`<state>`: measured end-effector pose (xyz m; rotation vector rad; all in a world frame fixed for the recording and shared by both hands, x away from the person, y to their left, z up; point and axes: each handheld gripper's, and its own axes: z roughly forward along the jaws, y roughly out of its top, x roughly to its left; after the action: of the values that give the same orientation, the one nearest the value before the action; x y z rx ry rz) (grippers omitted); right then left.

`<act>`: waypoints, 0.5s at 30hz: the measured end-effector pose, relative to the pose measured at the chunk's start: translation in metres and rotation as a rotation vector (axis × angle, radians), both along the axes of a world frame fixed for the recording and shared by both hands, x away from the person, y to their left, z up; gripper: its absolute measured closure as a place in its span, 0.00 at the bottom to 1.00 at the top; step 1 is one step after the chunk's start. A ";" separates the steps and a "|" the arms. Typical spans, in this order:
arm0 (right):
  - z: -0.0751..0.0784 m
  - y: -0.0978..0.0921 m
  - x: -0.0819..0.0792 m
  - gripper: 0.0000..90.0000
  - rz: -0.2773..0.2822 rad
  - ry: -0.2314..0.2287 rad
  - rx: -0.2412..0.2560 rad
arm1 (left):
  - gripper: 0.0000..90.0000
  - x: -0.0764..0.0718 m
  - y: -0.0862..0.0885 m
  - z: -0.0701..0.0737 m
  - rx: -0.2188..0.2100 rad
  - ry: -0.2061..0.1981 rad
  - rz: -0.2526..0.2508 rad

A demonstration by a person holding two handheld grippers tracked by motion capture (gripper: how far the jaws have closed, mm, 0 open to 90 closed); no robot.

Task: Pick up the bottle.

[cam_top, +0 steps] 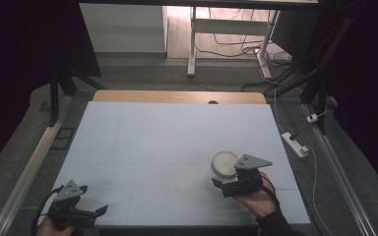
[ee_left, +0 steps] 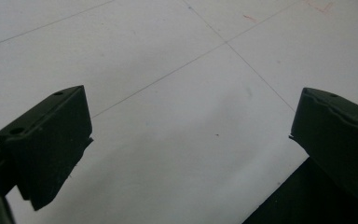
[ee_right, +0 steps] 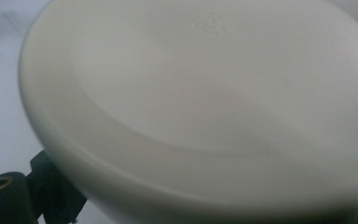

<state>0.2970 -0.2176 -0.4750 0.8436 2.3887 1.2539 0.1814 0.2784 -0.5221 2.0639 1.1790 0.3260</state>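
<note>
Looks light, rigid, smooth and slippery: white bowl point(cam_top: 224, 164) upside down near the surface's right edge, best pinched at its rim, right gripper point(cam_top: 225, 186) fingers apparently straddling it, left gripper point(cam_top: 100, 210) gaping empty.

pale blue table sheet point(cam_top: 167, 142), white power strip point(cam_top: 295, 144) and cables point(cam_top: 236, 49) on the floor

You have one white round container point(cam_top: 223, 163) on the table point(cam_top: 152, 142), at about four o'clock from its centre. You hold two grippers: the left gripper point(cam_top: 96, 211) at seven o'clock, the right gripper point(cam_top: 222, 188) at five.
</note>
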 end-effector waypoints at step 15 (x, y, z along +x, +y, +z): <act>0.002 0.034 0.011 0.07 0.080 -0.014 -0.024 | 0.00 0.000 0.000 0.000 0.001 -0.001 0.000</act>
<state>0.3083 -0.1832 -0.4729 0.7369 2.4434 1.2534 0.1814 0.2784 -0.5221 2.0645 1.1784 0.3269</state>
